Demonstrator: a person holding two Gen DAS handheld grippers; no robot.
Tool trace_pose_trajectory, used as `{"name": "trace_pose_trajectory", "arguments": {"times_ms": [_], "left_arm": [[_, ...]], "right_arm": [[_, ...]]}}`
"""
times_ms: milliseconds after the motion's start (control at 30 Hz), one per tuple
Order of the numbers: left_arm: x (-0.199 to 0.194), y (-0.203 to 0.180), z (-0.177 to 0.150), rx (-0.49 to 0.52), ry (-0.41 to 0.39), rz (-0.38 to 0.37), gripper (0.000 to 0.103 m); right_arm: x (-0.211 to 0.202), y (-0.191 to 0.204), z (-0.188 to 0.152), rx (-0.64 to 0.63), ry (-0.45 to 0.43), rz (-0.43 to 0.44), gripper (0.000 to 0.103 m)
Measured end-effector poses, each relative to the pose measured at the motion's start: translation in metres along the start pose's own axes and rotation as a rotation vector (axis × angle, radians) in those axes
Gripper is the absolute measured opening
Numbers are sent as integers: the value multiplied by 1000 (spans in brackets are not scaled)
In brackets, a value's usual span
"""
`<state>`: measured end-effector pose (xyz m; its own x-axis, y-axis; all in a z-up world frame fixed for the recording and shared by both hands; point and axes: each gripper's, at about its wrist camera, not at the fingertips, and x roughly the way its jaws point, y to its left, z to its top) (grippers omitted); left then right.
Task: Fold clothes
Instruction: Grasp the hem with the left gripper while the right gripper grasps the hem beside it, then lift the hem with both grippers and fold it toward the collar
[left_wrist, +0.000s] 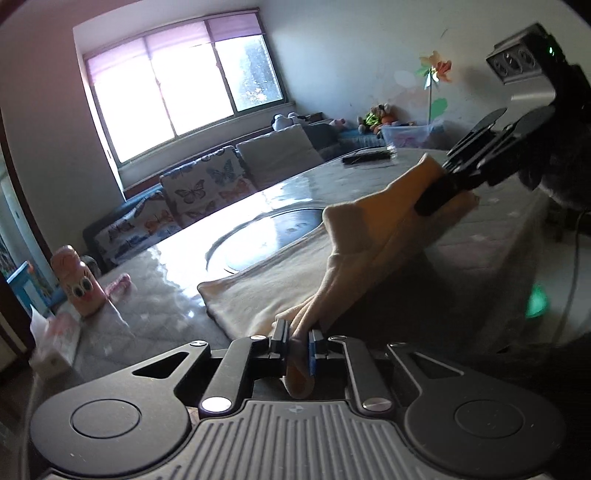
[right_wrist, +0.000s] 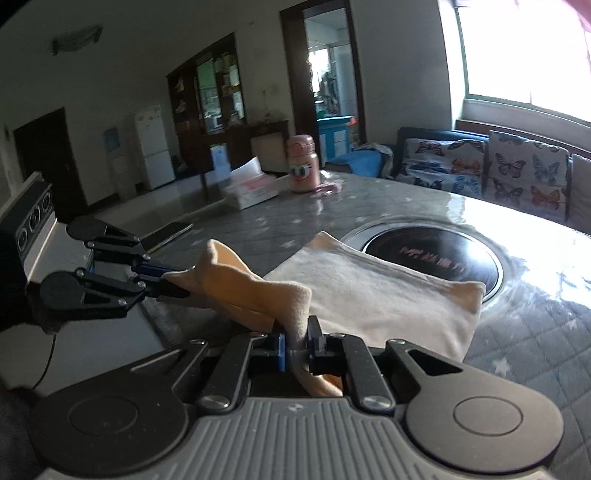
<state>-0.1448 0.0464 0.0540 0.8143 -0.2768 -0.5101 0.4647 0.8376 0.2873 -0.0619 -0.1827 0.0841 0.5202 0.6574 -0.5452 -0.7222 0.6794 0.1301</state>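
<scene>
A cream-coloured garment (left_wrist: 266, 295) lies partly folded on the grey quilted table (left_wrist: 155, 306), next to a round dark inset. My left gripper (left_wrist: 298, 338) is shut on one near corner of it. My right gripper (left_wrist: 439, 192) is shut on the other near corner and holds it lifted above the table. In the right wrist view the garment (right_wrist: 369, 291) spreads ahead, the right gripper (right_wrist: 295, 339) pinches its edge, and the left gripper (right_wrist: 166, 278) grips the raised fold at the left. The near edge hangs stretched between both grippers.
A pink cartoon bottle (left_wrist: 79, 284) and a white tissue pack (left_wrist: 55, 343) stand at the table's left end. A round dark hotplate inset (right_wrist: 436, 258) sits mid-table. A phone (right_wrist: 166, 234) lies near the table edge. A butterfly-print sofa (left_wrist: 192, 195) runs under the window.
</scene>
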Motion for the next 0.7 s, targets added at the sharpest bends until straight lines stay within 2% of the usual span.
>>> {"name": "trace_pose_trajectory", "arguments": {"times_ms": [233, 433, 700], "left_arm": [[7, 13, 12, -53, -17, 17, 12], [55, 42, 40, -77, -44, 41, 12], [160, 83, 51, -157, 94, 51, 12]], "right_arm": [[2, -1, 12, -15, 3, -4, 9], [29, -37, 42, 26, 2, -48, 9], [110, -105, 64, 109, 79, -113, 9]]}}
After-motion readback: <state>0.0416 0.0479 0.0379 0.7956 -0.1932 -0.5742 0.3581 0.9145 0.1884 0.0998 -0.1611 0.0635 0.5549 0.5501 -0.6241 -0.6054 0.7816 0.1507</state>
